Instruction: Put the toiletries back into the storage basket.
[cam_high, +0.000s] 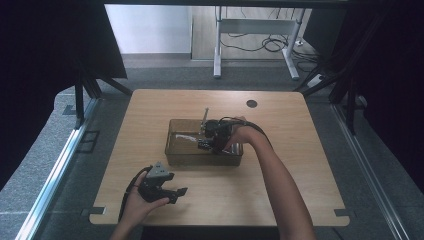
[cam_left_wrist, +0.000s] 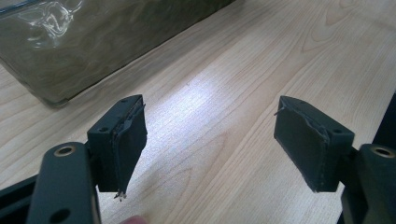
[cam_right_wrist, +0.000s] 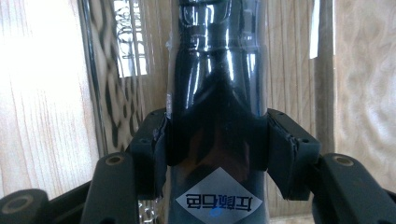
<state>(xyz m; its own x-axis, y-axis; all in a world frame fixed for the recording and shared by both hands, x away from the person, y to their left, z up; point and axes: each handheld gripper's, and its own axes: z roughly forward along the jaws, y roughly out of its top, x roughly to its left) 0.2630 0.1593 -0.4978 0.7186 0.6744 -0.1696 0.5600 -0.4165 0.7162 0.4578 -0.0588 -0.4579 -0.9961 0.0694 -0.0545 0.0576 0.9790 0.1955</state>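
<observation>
A clear, brown-tinted bin (cam_high: 175, 154) stands mid-table. My right gripper (cam_high: 209, 141) reaches down into it from the right. In the right gripper view that gripper (cam_right_wrist: 217, 149) is shut on a glossy dark bottle (cam_right_wrist: 217, 70) with a white diamond label; both pads press its sides. My left gripper (cam_high: 175, 194) rests low over the table's front left, apart from the bin. Its jaws (cam_left_wrist: 211, 114) are open over bare wood with nothing between them, and the bin's wall (cam_left_wrist: 93, 42) lies ahead to the upper left.
The wooden table (cam_high: 290, 190) has a round dark cable hole (cam_high: 251, 103) at the back right. A thin rod (cam_high: 205, 116) sticks up at the bin's far rim, and a pale item (cam_high: 182, 136) lies inside. A white desk frame (cam_high: 250, 30) with cables stands beyond.
</observation>
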